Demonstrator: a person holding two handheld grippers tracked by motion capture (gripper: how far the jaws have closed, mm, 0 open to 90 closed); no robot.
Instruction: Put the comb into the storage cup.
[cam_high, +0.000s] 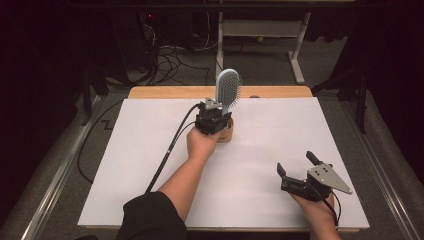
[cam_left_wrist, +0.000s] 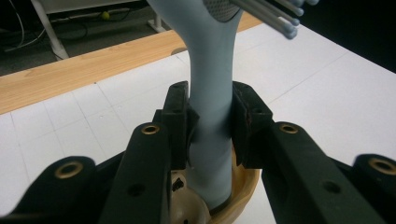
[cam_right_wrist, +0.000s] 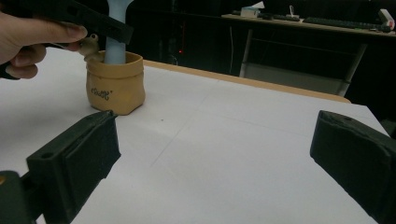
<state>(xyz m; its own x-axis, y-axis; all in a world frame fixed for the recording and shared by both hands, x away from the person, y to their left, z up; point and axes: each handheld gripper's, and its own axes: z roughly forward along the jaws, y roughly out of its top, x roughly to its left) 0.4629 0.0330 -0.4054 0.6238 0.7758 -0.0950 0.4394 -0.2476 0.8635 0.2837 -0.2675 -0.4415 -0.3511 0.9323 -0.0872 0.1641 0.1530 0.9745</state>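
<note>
A pale blue hairbrush (cam_high: 227, 90) stands upright with its handle (cam_left_wrist: 211, 102) down inside a small tan cup (cam_right_wrist: 115, 83) on the white table. My left gripper (cam_high: 214, 117) is shut on the handle just above the cup's rim (cam_left_wrist: 243, 184), a pad pressing on each side. In the right gripper view the handle (cam_right_wrist: 115, 46) rises out of the cup under the left hand's fingers. My right gripper (cam_high: 296, 166) rests near the table's front right, open, with nothing between its jaws.
The white board (cam_high: 150, 150) covers a wooden table whose edge (cam_high: 165, 92) shows at the back. A cable (cam_high: 170, 147) trails from the left gripper toward the front left. Desk legs (cam_high: 297, 50) and floor cables stand beyond the table.
</note>
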